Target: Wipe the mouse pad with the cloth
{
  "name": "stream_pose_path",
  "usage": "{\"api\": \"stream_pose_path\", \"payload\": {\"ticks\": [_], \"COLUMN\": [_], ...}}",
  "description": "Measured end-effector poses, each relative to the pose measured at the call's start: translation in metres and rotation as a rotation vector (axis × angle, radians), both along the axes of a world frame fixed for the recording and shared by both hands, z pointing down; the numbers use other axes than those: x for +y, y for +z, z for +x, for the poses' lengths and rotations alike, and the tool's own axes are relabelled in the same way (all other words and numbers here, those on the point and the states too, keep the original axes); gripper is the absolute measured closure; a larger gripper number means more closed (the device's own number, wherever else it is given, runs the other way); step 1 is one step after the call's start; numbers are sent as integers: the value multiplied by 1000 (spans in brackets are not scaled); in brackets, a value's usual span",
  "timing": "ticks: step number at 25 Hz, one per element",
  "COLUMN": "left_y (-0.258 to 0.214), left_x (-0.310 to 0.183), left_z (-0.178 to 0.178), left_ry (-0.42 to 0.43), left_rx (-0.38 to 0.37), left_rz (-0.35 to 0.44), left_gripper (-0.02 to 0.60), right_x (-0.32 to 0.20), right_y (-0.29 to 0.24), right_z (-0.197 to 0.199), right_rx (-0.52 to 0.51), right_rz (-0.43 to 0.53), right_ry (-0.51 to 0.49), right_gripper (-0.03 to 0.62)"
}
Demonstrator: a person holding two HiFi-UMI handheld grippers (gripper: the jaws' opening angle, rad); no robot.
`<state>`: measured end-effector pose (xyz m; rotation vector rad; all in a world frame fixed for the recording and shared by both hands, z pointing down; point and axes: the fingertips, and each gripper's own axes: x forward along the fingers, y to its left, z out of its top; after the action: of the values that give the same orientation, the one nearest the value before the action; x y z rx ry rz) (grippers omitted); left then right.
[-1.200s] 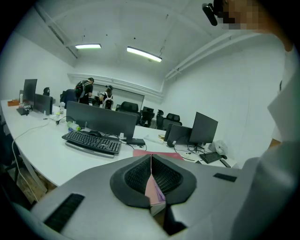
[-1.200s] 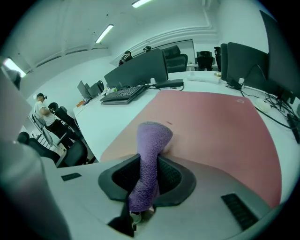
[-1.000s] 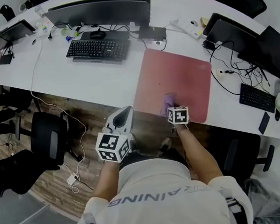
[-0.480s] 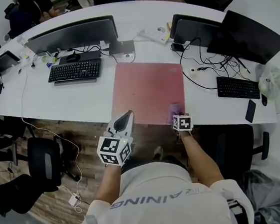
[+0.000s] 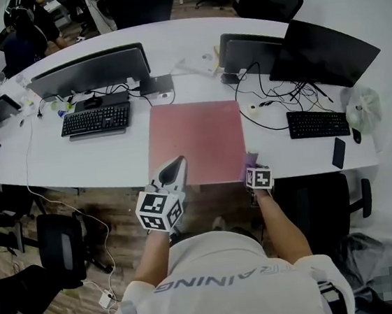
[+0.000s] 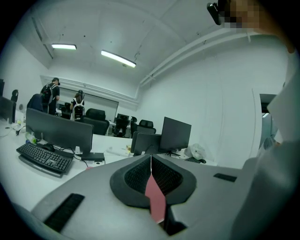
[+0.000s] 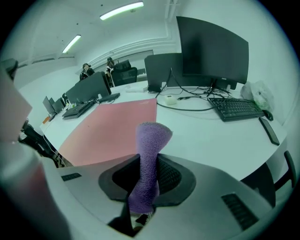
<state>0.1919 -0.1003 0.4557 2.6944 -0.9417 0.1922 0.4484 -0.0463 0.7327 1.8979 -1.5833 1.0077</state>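
Note:
A large pinkish-red mouse pad (image 5: 194,142) lies on the white desk (image 5: 104,156), also seen in the right gripper view as the mouse pad (image 7: 115,129). My right gripper (image 5: 253,164) is shut on a purple cloth (image 7: 147,159), held at the pad's near right corner by the desk edge; the cloth (image 5: 250,160) sticks up between the jaws. My left gripper (image 5: 173,169) is shut and empty, held off the desk's near edge, left of the pad's front. In the left gripper view its jaws meet with only the pad showing through.
A keyboard (image 5: 95,120) and curved monitor (image 5: 87,68) sit left of the pad. Two monitors (image 5: 321,50), a second keyboard (image 5: 317,123), cables, a phone (image 5: 337,152) and a bag (image 5: 361,107) lie to the right. Office chairs (image 5: 64,245) stand on the wood floor.
The right gripper with the cloth has slid back toward the pad's near right corner at the desk edge. The head view has pulled back, showing more desk. The left gripper stays put.

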Motion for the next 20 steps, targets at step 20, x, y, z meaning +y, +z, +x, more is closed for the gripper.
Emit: {"api": "stream_pose_path", "payload": {"ticks": [20], "left_y": [-96], "left_x": [-59], "left_z": [-118], "left_ry": [-75], "left_rx": [37], "left_rz": [216], "left_gripper": [549], "right_x": [-53], "right_y": [-379], "right_z": [-141], "right_rx": [211], "right_rz": [845], "right_ry": [-184], "right_gripper": [494]}}
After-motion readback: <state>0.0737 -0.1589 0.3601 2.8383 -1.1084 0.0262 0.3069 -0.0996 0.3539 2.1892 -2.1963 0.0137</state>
